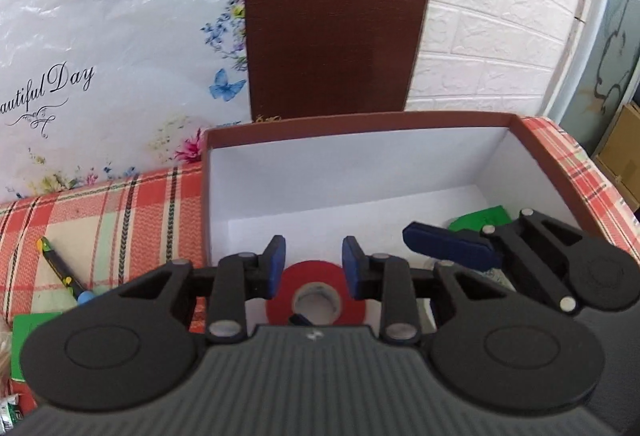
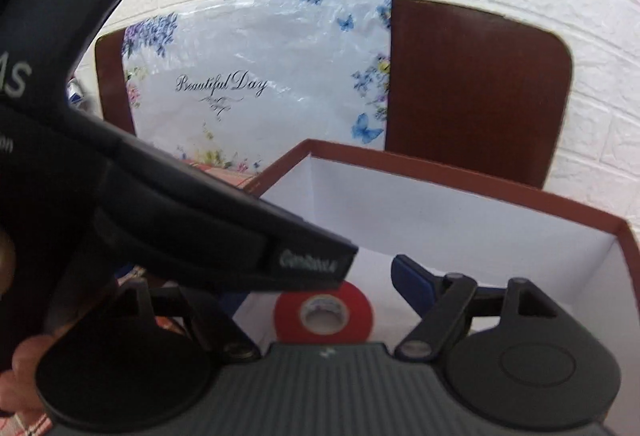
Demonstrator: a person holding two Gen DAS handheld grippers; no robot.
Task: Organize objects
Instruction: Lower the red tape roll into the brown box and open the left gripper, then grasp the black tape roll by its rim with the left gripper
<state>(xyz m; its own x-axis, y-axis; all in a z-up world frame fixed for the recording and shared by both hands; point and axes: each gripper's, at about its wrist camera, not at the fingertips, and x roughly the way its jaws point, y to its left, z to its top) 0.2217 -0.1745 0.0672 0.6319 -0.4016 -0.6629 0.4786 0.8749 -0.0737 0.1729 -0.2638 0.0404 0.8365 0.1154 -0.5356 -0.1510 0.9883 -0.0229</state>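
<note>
Red tape roll (image 1: 313,290) half-hidden behind left gripper (image 1: 314,268)

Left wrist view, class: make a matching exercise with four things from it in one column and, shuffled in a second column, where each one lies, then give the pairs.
Things:
1. red tape roll
2. green packet
3. pen
4. left gripper

Places:
A. on the plaid cloth, left of the box
B. on the box floor, near corner, below the open fingers
C. hovering over the box's near edge
D. in the box, right side, partly behind the right gripper

Pairs: 1-B, 2-D, 3-A, 4-C
</note>
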